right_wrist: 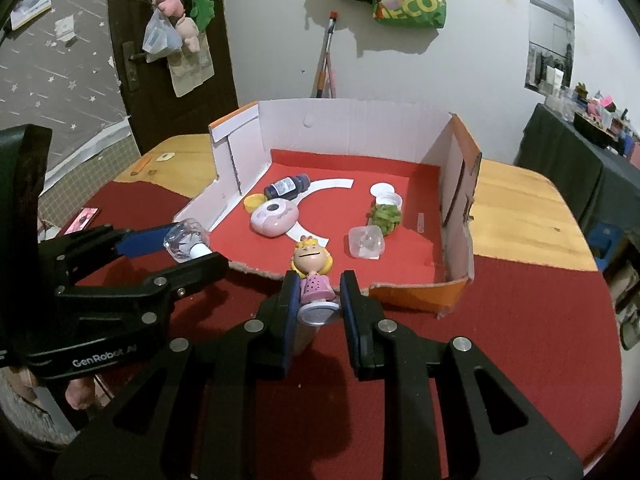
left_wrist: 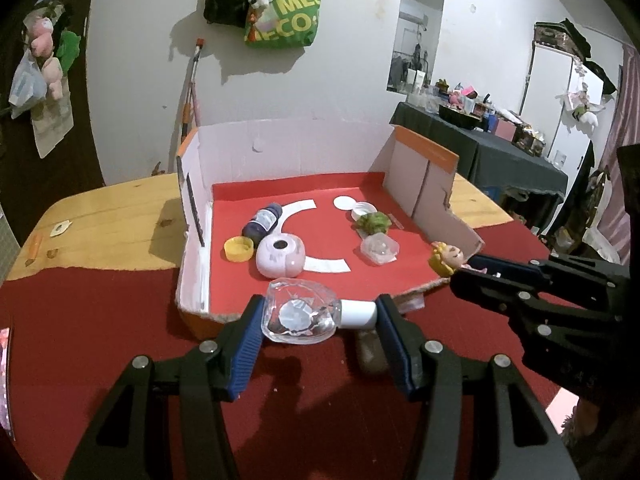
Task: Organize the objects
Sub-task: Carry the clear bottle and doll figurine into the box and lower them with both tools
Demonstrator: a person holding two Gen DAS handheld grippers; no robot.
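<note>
Two grippers hover over the near edge of an open box (left_wrist: 280,148), each gripping one item. Left gripper (left_wrist: 318,314): jaws clamped end to end on a clear bottle (left_wrist: 298,316) lying sideways between the pads, white cap (left_wrist: 358,314) against the right pad, held above the red cloth (left_wrist: 100,320) just before the box's torn front edge. Right gripper (right_wrist: 318,300): jaws clenched on a doll (right_wrist: 312,268) with yellow hair and pink dress, gripped at its base, its head toward the box. Inside, on the red floor: a dark bottle (left_wrist: 262,222) lying down, a yellow cap (left_wrist: 239,249), a pink round case (left_wrist: 282,256), a green clump (left_wrist: 374,222), a clear tub (left_wrist: 379,250), a white lid (left_wrist: 344,203) and white paper strips (left_wrist: 298,210). Box and cloth rest on a wooden table (left_wrist: 112,216).
</note>
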